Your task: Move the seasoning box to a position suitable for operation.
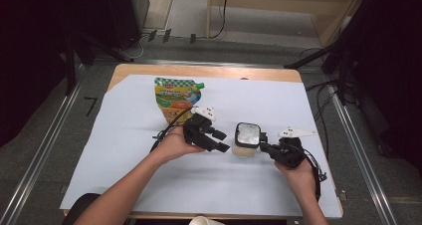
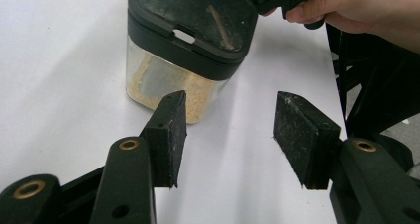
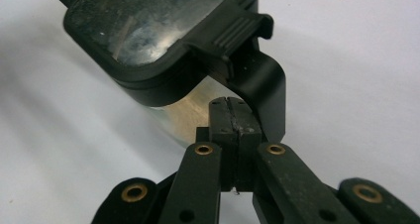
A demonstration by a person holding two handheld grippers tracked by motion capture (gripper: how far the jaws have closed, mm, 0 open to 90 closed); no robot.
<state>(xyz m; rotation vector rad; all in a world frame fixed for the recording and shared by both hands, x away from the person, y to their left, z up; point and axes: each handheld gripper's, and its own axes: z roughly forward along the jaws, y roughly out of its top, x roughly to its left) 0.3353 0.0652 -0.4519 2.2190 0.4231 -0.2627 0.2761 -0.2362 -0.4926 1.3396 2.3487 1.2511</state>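
1. Lying at the back left of the white-covered counter (image 1: 124, 150), a green and yellow pouch (image 1: 175, 98)
2. Left tongs (image 1: 219, 140) gape wide, just left of the jar
3. Clear jar (image 1: 247, 140) with black lid stands mid-counter, holding tan powder
4. Right tongs (image 1: 265, 146) are pressed together against the jar's handle (image 3: 262, 92)

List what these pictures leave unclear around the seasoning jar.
- Right gripper, right gripper view: jaws closed beside the jar's handle; a grip on it cannot be told.
- Jar, high view: contents too small; the lid covers them.
- Pouch, high view: print too small to read.
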